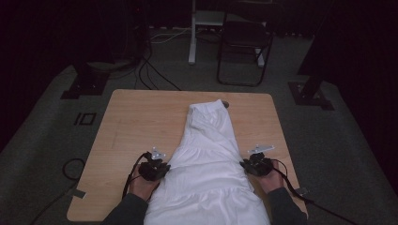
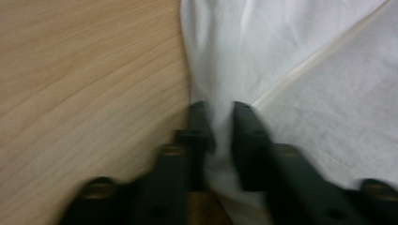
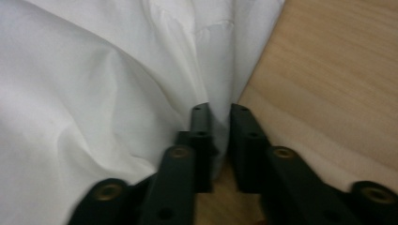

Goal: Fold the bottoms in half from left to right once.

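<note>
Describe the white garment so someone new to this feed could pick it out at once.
Start at the wooden table in the middle of the dark room. Down its centre lies the white garment, narrow at the far end and widening toward the person. It is the one pale thing there, flanked by the left gripper and the right gripper.

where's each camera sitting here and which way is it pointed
High view: above the person's side, facing forward and down on the wooden table and white garment; forearms, left gripper and right gripper show.
Left gripper view: rides the left gripper, looking along its black jaws at the garment's edge beside bare wood.
Right gripper view: rides the right gripper, same aim at the opposite edge.
Shared: both gripper views show white cloth between the jaws.
</note>
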`<state>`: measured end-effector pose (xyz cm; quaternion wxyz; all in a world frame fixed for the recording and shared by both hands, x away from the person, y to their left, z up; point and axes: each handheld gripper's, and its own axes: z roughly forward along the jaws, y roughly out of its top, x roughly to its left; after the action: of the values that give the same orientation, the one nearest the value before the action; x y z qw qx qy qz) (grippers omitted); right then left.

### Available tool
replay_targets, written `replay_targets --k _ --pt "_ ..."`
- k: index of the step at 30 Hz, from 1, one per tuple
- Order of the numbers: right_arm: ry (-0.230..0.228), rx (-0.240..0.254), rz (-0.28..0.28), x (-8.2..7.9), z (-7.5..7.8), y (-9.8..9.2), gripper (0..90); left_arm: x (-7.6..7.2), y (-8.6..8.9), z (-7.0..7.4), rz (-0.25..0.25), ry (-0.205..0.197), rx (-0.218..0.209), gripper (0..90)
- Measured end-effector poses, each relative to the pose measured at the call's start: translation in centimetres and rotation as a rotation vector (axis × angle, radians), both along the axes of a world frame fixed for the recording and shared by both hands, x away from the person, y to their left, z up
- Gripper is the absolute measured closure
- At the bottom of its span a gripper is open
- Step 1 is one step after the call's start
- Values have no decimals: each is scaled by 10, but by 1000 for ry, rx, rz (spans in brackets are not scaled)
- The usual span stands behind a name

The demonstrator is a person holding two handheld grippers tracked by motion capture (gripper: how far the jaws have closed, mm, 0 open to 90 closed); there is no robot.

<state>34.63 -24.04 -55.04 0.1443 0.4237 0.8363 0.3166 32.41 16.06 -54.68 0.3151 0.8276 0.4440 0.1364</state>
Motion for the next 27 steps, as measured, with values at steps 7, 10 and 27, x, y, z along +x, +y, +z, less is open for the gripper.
replay_targets --k 7,10,27 --pt "-113 68 -12 20 27 4 419 17 0 27 14 -70 -70 597" --pt "-145 62 4 52 38 26 392 29 -21 29 -31 -112 -50 593" --pt "-121 24 26 132 27 75 876 39 -50 -8 -63 -104 -26 587"
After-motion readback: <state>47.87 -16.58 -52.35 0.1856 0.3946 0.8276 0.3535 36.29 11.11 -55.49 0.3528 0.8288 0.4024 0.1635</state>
